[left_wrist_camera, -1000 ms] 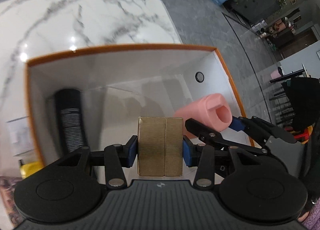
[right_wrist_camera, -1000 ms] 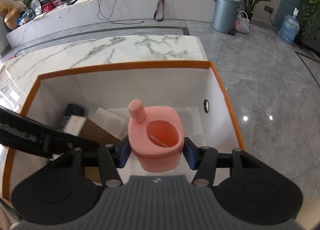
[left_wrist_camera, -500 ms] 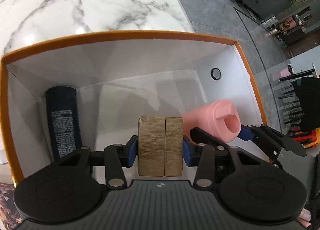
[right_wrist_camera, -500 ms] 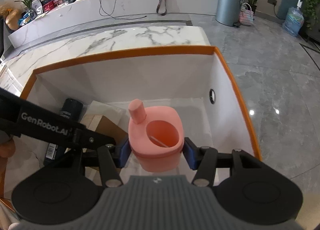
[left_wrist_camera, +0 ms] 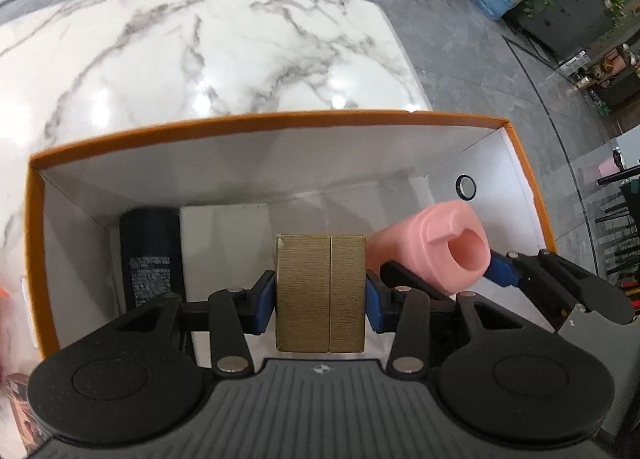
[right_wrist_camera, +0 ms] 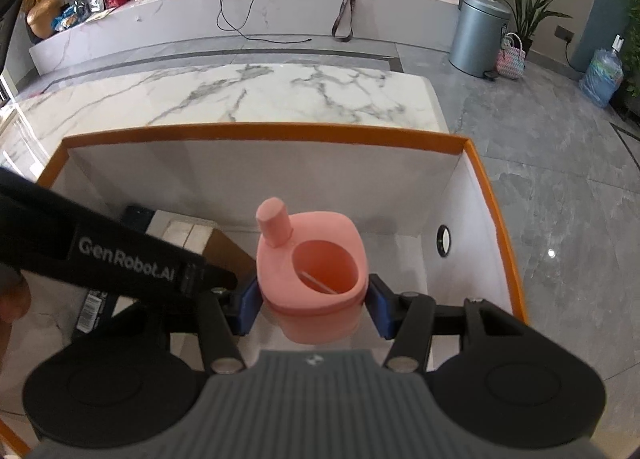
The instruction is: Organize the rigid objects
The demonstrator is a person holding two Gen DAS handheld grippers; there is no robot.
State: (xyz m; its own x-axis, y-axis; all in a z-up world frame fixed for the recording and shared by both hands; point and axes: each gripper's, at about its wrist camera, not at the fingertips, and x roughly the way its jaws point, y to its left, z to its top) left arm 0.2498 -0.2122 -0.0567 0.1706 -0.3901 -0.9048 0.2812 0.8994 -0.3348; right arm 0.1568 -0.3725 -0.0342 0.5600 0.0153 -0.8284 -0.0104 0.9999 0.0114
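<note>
Gold ribbed rectangular box (left_wrist_camera: 320, 291) clenched in left claw (left_wrist_camera: 320, 297), pink plastic cup w/ spout (right_wrist_camera: 312, 275) gripped by right claw (right_wrist_camera: 312, 309); both over orange-rimmed white carton (left_wrist_camera: 240, 121) on marble surface (left_wrist_camera: 180, 51), prob. for packing beside black can (left_wrist_camera: 150, 255) at left.

A white, grey-veined marble counter (right_wrist_camera: 280, 95) is carrying an orange-rimmed white box (right_wrist_camera: 280, 130), which is sitting at its near end beside the grey tiled floor (right_wrist_camera: 560, 163).
</note>
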